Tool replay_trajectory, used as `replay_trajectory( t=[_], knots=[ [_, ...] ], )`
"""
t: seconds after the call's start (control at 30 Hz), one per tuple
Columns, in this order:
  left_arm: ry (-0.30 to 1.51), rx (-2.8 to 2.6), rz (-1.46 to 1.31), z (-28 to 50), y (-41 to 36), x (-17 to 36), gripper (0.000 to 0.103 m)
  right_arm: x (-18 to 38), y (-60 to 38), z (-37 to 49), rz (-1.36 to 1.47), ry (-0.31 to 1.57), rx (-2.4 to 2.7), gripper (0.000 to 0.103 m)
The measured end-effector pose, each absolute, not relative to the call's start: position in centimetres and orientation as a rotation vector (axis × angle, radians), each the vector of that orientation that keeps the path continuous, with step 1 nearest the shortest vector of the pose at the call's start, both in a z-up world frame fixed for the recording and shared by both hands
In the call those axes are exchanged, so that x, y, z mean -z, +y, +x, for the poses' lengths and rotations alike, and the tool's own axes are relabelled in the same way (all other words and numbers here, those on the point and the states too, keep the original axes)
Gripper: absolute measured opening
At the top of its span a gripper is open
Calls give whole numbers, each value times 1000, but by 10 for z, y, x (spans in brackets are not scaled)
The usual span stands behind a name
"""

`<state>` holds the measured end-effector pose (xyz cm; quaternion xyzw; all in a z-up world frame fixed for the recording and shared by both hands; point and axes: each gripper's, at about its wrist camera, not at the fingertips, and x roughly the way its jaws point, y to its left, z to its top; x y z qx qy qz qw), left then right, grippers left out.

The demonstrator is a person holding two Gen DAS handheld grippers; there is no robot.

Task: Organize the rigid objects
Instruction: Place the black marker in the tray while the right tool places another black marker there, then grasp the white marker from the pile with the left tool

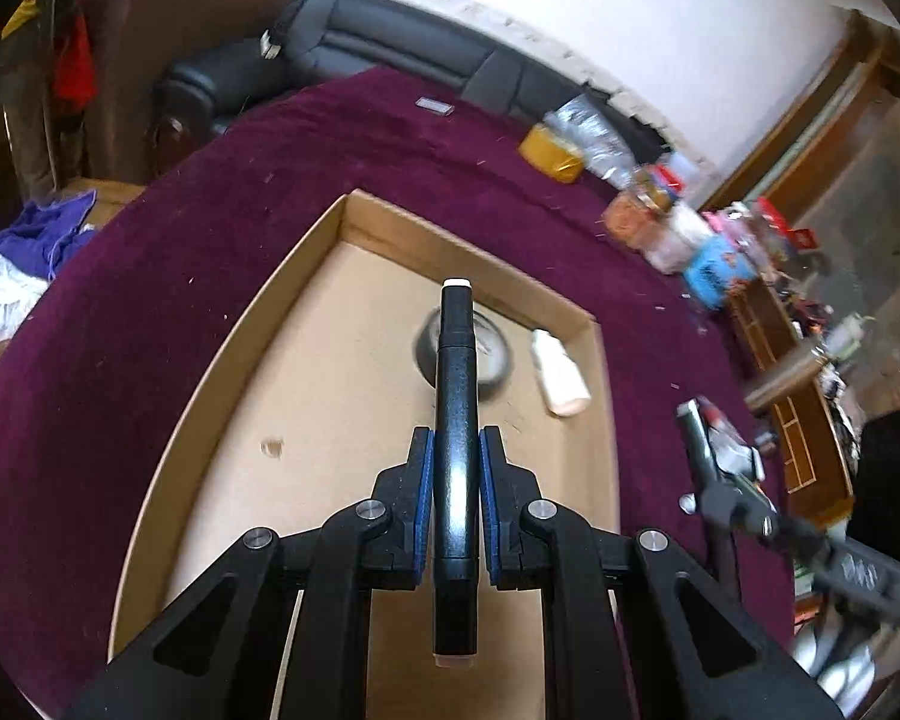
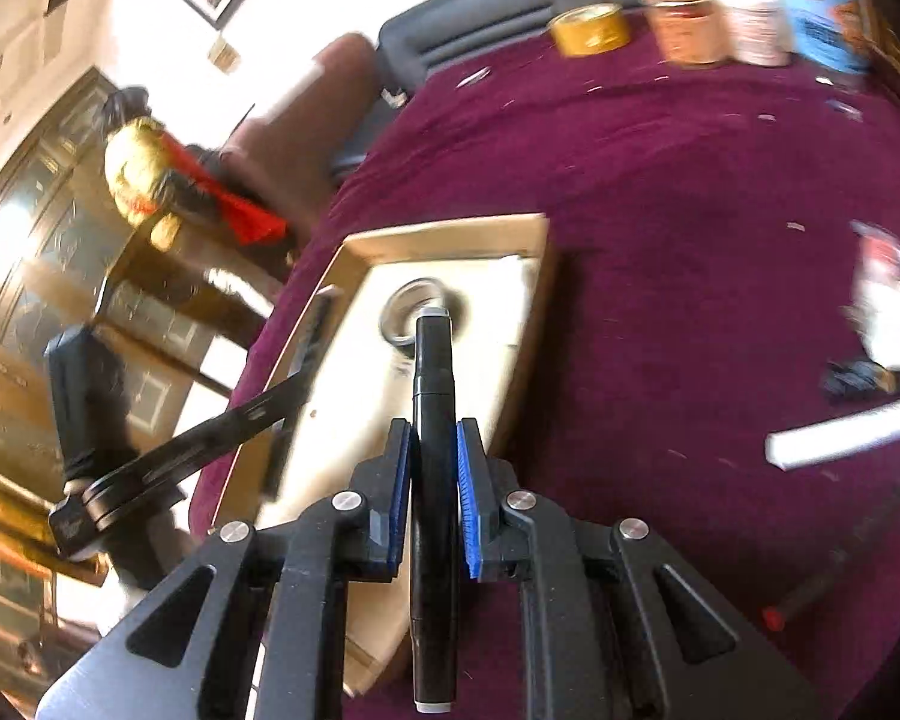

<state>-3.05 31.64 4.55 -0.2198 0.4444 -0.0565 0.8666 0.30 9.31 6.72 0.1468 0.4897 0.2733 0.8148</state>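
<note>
You've got a black marker (image 1: 456, 462) pinched in each hand-held gripper (image 1: 456, 480) over the cardboard box (image 1: 222, 348), so lower them in flat, clear of the steel bowl (image 1: 492, 360), before letting go.

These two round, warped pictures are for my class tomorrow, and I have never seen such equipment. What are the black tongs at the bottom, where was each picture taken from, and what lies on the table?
A person holds a hand tool with two fingers in each hand; no robot arm is involved. Each tool carries a wide-angle camera looking along its fingers, hence the warping. One picture comes from the left gripper, shut on a black marker. The other comes from the right gripper, shut on a second black marker. Below lies a shallow cardboard box on a maroon tablecloth, holding a metal bowl and a small pale bottle. Jars and tins stand at the far edge.
</note>
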Motion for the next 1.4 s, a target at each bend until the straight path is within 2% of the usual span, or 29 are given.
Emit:
replay_trajectory(
  t=[0.17, 0.43, 0.5, 0.53, 0.7, 0.83, 0.87, 0.93, 0.97, 1.0, 1.13, 1.4],
  knots=[
    [992, 59, -433, 9, 319, -28, 11, -55, 138, 37, 230, 1069, -533, 13],
    [977, 37, -434, 33, 325, -20, 13, -39, 159, 76, 188, 1100, -426, 13],
    [967, 58, -453, 27, 328, -23, 20, -35, 157, 78, 185, 1103, -411, 14],
    [958, 67, -457, 22, 328, -25, 28, -36, 155, 77, 187, 1100, -421, 14],
    [901, 96, -444, -3, 328, -48, 32, -58, 135, 62, 192, 1031, -442, 14],
    [856, 130, -426, -28, 318, -70, 45, -86, 100, 38, 191, 931, -426, 14],
    [844, 146, -420, -33, 313, -76, 49, -93, 86, 29, 189, 898, -413, 17],
    [820, 194, -402, -47, 298, -88, 56, -105, 54, 8, 177, 822, -372, 32],
    [813, 212, -391, -50, 289, -92, 57, -111, 31, -7, 170, 771, -333, 47],
    [808, 238, -369, -54, 277, -96, 57, -113, 15, -16, 165, 737, -300, 57],
    [828, 347, -254, -63, 217, -99, 57, -113, -60, -53, 172, 626, -122, 58],
    [949, 498, -8, -66, 85, -56, 57, -62, -190, -73, 416, 642, 88, 58]
  ],
)
